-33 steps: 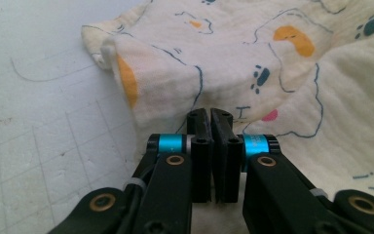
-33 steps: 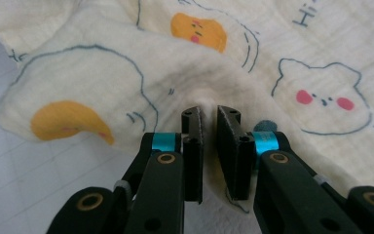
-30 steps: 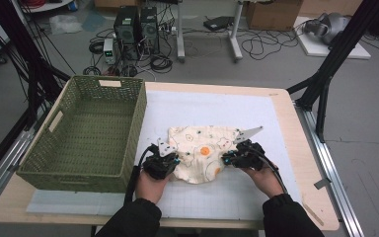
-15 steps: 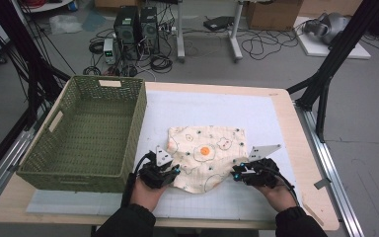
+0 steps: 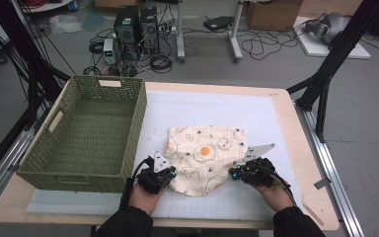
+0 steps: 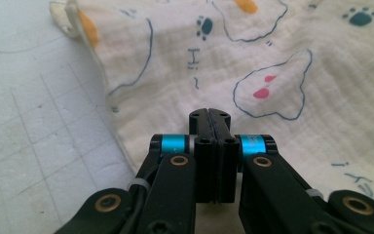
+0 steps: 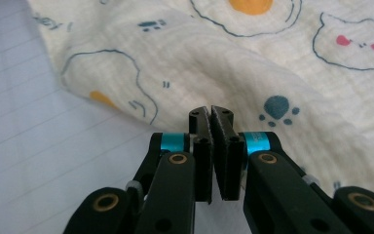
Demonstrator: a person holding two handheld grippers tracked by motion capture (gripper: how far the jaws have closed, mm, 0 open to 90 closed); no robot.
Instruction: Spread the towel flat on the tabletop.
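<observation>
Two grippers flank the cloth (image 5: 205, 155) lying crumpled on the mat (image 5: 256, 113) beside the basket (image 5: 86, 131); the left gripper (image 6: 209, 114) and right gripper (image 7: 210, 111) have just closed, jaws together, apparently pinching nothing. Lifting now would likely leave the cloth behind.

A cream muslin cloth (image 5: 205, 157) printed with fried eggs, cat faces and paw prints lies rumpled on the desk (image 5: 276, 123), just right of the green basket (image 5: 86, 133). Its near edge bunches in soft folds.
</observation>
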